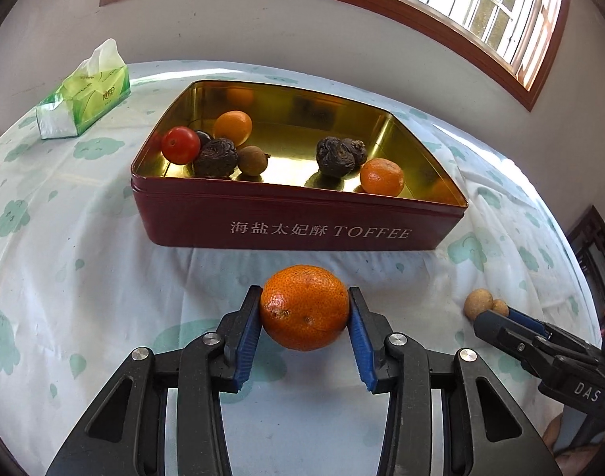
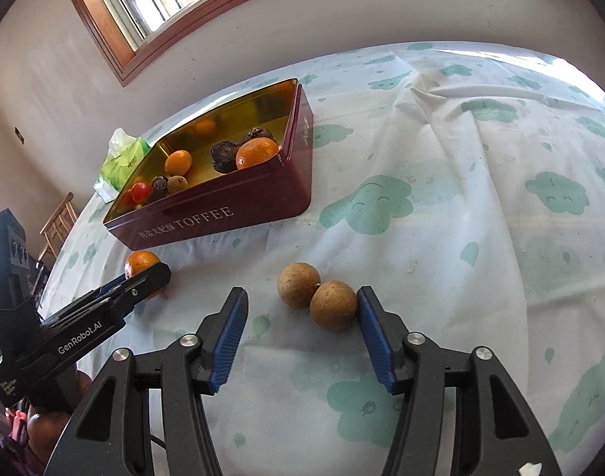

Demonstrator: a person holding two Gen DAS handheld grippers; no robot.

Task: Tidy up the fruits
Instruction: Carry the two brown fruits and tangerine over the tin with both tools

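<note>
- Left wrist view: the left tool (image 1: pixel 305 311) clamps the orange (image 1: pixel 305 306) between both pads, just short of the tin (image 1: pixel 298 218) at twelve o'clock, likely bound there.
- Right wrist view: the right tool (image 2: pixel 302 327) stands wide around two longans (image 2: pixel 316 297); only the right pad touches one, nothing gripped.

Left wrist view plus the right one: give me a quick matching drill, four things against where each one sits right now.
Things:
1. large orange
2. two brown longans
3. red tomato
4. tissue pack

Places:
A. inside the toffee tin, left end
B. on the cloth between the right tongs, which stand open
C. on the cloth left of the tin
D. clamped in the left tongs

Pairs: 1-D, 2-B, 3-A, 4-C
</note>
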